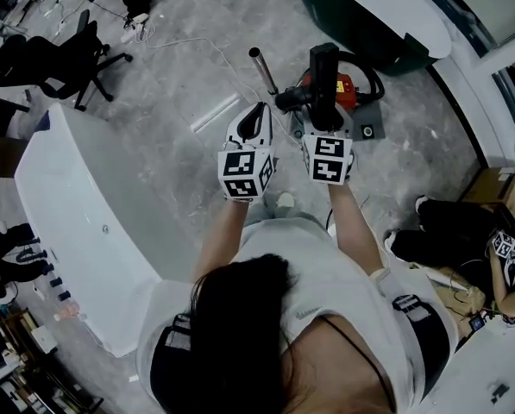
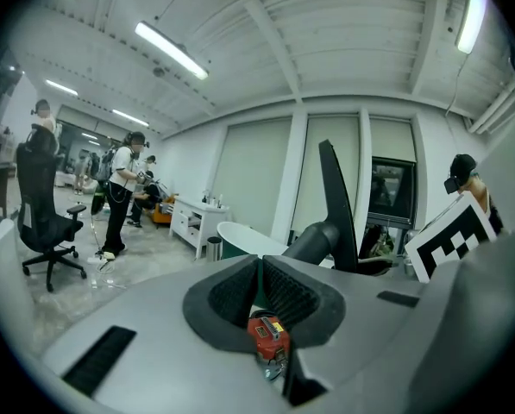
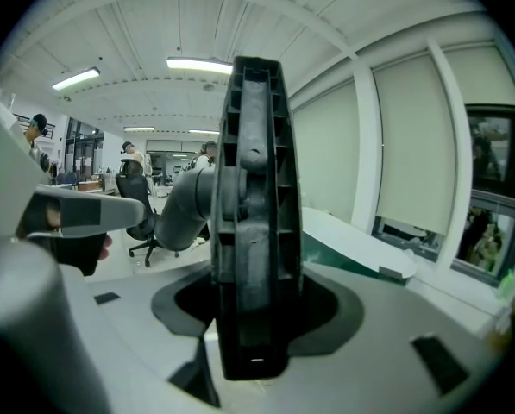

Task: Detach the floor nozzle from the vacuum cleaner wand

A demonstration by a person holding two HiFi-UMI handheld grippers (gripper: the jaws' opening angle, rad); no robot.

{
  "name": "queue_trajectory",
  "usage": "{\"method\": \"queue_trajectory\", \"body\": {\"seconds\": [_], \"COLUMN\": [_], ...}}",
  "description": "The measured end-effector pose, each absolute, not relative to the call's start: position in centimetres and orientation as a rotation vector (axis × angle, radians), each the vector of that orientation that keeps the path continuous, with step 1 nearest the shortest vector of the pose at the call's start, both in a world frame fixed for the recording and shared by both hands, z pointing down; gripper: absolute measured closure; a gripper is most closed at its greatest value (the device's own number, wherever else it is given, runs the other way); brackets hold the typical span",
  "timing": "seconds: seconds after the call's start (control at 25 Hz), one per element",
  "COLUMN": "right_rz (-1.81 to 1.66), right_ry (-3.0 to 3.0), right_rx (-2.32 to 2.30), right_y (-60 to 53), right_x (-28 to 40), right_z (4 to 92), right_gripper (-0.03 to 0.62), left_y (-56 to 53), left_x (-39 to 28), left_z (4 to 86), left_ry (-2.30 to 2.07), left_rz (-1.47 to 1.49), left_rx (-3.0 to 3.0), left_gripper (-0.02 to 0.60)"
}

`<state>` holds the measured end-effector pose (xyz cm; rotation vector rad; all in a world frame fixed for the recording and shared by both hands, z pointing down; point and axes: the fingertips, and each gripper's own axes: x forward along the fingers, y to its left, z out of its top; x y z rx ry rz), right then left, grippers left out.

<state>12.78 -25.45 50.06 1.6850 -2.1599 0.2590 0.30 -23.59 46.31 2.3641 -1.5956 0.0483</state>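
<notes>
Colour findings: my left gripper [image 2: 259,290] has a pale grey shell and black ribbed pads [image 2: 293,295]. My right gripper [image 3: 255,310] shows the same grey with dark pads. Each carries a white cube printed with black square markers [image 1: 244,172]. The moulded plastic floor nozzle [image 3: 253,214] is plain black. The boxy vacuum cleaner body [image 1: 343,89] is red. The metal wand tube [image 1: 262,69] is silver-grey. The concrete floor [image 1: 179,67] is mottled grey. The swivel office chair [image 1: 63,57] is black.

Grey concrete floor [image 1: 179,67], black office chair [image 1: 59,59], strip lights [image 2: 171,50] overhead.
</notes>
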Motion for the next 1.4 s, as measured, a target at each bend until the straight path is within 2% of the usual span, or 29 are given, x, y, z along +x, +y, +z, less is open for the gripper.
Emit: {"method": "queue_trajectory", "body": {"seconds": [0.76,1.4], "right_rz": [0.232,0.130], "right_ry": [-2.111,-2.086], "right_rx": [1.742,1.818], "right_y": [-24.5,-22.5], "right_x": [10.3,10.5], "right_z": [49.4,48.3], "right_gripper": [0.364,0.364], "left_y": [-23.0,-21.6], "left_x": [-2.5,-1.7], "left_z": [47.1,47.9], "left_ry": [-1.673,-1.605], "left_rz": [0.079,0.117], "left_rx": [2.271,2.278], "left_gripper": [0.577,0.577]}}
